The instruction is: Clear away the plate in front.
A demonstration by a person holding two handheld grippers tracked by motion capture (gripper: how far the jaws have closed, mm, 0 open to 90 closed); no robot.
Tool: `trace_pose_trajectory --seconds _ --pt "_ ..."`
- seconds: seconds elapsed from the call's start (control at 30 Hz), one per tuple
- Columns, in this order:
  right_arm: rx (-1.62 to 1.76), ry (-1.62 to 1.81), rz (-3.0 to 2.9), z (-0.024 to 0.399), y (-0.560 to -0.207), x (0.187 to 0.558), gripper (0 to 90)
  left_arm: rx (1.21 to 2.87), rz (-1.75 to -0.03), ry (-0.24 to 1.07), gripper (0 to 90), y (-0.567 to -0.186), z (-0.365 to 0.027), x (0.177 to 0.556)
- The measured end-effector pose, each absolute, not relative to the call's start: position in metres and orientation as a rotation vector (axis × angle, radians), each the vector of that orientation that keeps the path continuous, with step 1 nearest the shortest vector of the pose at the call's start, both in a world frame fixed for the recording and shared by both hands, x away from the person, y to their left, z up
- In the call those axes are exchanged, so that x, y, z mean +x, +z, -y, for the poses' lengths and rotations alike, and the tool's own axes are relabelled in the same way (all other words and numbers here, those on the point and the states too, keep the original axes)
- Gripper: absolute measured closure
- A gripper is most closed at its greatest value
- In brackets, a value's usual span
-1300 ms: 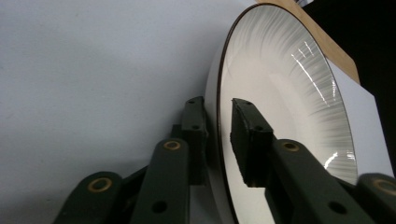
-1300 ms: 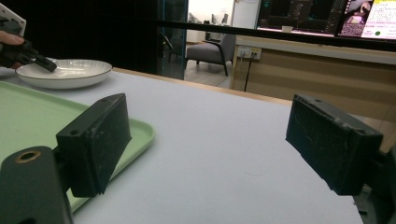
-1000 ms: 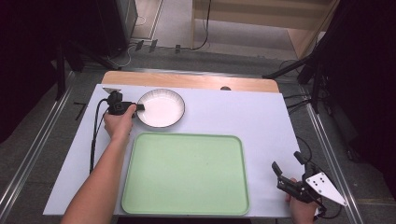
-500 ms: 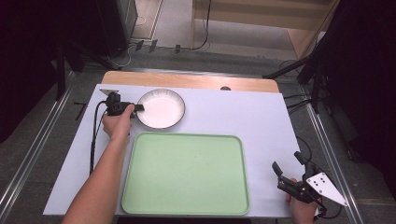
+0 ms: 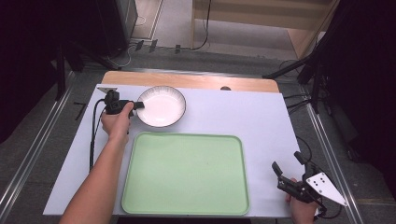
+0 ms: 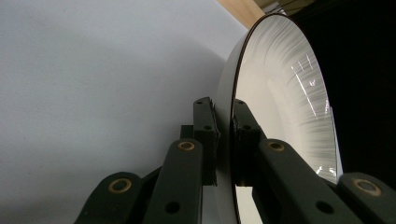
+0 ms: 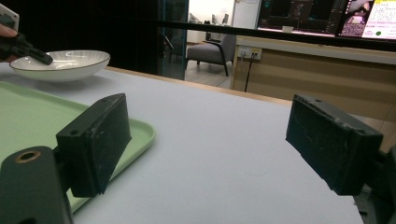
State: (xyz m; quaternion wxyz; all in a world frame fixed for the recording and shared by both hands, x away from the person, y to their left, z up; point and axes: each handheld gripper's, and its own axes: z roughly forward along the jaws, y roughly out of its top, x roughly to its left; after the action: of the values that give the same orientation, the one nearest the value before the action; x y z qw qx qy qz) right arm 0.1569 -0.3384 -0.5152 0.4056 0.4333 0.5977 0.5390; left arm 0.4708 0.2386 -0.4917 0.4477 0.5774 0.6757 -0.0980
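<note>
Jaws of the left gripper (image 5: 138, 105) pinch the near-left rim of the white bowl (image 5: 162, 106), which sits on the table (image 5: 243, 121) just behind the green tray (image 5: 187, 173). The right gripper (image 5: 284, 176), its jaws wide apart and empty, rests beside the tray's right edge.

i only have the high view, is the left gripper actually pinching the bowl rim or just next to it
Observer: Pinching. In the left gripper view the left gripper has one pad on the outer wall and one on the inner face of the bowl, rim between them.
Operator: is the right gripper holding anything
Observer: No. In its own view the right gripper has its jaws wide apart with bare table between them.
Operator: how close is it to the tray
Observer: The tray corner lies just behind its left-hand jaw in that view, and I cannot tell whether they touch.
</note>
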Motion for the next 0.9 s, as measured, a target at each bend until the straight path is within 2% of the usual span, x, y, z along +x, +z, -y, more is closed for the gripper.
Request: trace_pose_trajectory --seconds 0.9 --pt "1.095 1.357 -1.510 0.338 -0.515 0.157 14.5 1.520 -1.549 -0.278 83.8 -0.467 -0.236 0.449"
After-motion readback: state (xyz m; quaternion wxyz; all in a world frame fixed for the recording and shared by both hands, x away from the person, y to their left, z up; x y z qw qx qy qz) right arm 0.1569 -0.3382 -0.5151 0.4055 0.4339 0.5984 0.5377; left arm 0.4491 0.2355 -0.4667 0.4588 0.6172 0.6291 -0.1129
